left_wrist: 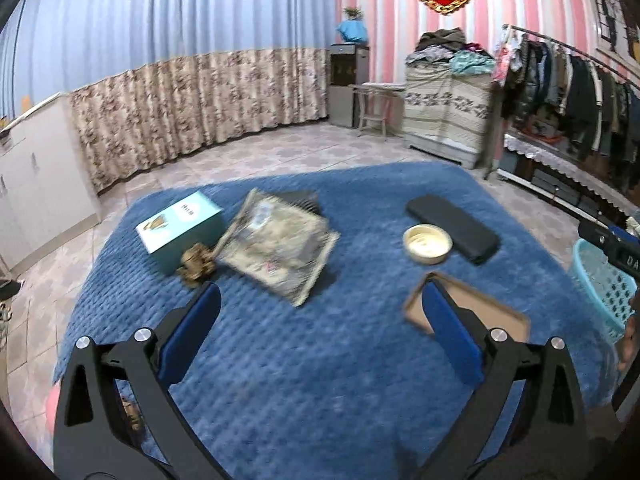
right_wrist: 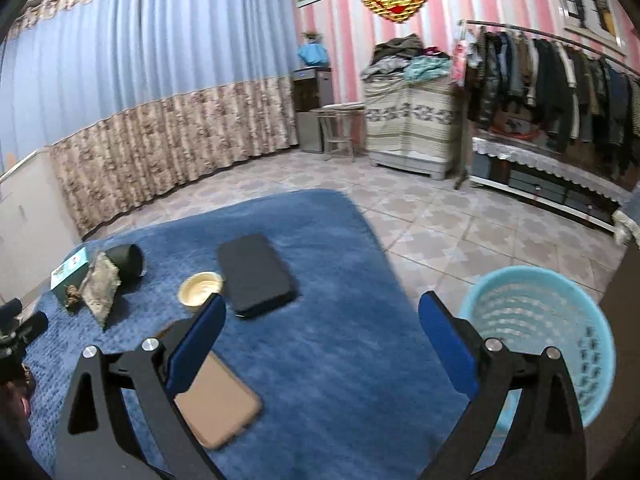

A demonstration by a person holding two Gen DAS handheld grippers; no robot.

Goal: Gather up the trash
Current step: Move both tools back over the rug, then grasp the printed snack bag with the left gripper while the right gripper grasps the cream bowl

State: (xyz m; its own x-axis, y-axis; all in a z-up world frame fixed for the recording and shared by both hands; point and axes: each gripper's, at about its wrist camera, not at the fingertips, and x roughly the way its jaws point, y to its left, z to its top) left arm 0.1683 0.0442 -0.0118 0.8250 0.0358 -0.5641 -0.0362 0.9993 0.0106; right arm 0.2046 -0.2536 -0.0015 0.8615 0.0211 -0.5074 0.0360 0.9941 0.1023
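On the blue blanket (left_wrist: 304,360) lie a crinkled patterned wrapper (left_wrist: 280,248), a crumpled brown paper ball (left_wrist: 196,266) and a teal box (left_wrist: 180,228). My left gripper (left_wrist: 320,288) hangs over the blanket just short of them, open, with nothing between its fingers. A pale blue mesh basket (right_wrist: 536,320) stands off the blanket's right edge. My right gripper (right_wrist: 324,302) is open and holds nothing; its right finger (right_wrist: 448,344) overlaps the basket's near rim. The wrapper (right_wrist: 100,284) and the teal box (right_wrist: 68,270) sit far left in the right wrist view.
A cream bowl (left_wrist: 427,243), a black flat case (left_wrist: 452,228) and a flat tan card-like piece (left_wrist: 468,312) lie on the blanket's right half. A dark cylinder (right_wrist: 128,260) lies behind the wrapper. Tiled floor, curtains, a covered cabinet (left_wrist: 444,108) and a clothes rack (right_wrist: 560,80) surround it.
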